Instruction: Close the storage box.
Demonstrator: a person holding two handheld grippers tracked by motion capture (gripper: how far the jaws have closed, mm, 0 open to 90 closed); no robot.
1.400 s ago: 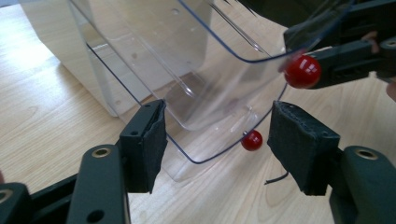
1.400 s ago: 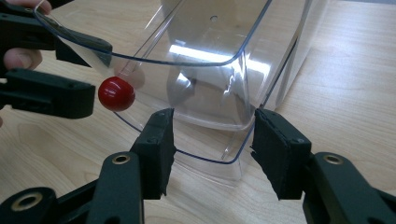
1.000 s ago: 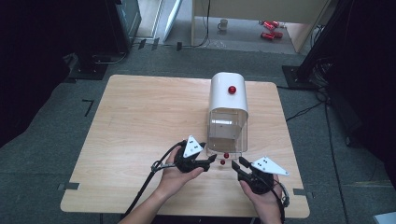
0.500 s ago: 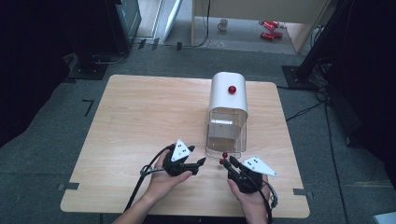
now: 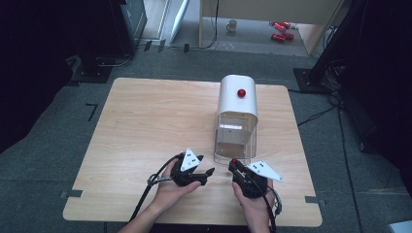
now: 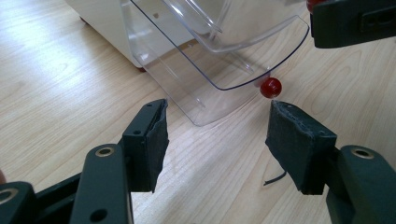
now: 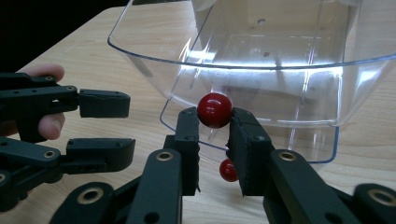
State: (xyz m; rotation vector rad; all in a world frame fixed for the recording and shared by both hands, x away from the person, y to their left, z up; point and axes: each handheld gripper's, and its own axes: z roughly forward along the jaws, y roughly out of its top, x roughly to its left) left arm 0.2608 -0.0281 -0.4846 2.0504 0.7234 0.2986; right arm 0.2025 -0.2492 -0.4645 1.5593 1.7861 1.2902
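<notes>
Right gripper view puts my right gripper (image 7: 214,125) front and centre, its two black jaws clenched on a small glossy red ball (image 7: 214,110) that sits pinched at their tips. Just below that ball, between the same jaws but lower down, I see a second small red ball (image 7: 227,170) resting on the pale wooden table (image 7: 364,140). Directly beyond the jaws stands the clear plastic curved tray (image 7: 252,70) that juts from the front of the white round-topped dispenser (image 5: 237,97).

Beside the tray, my left gripper (image 6: 217,133) has its jaws released and spread wide with nothing between them, pointing at the tray's near corner. In the left gripper view the loose red ball lies on the table at the tray's rim, just past the far jaw's pad.

From the high view, both grippers sit on the near side of the dispenser, the left one just off the tray's left corner and the right one at its front edge, each held by a hand (image 5: 170,191). A red round knob (image 5: 241,93) marks the dispenser's white top.
</notes>
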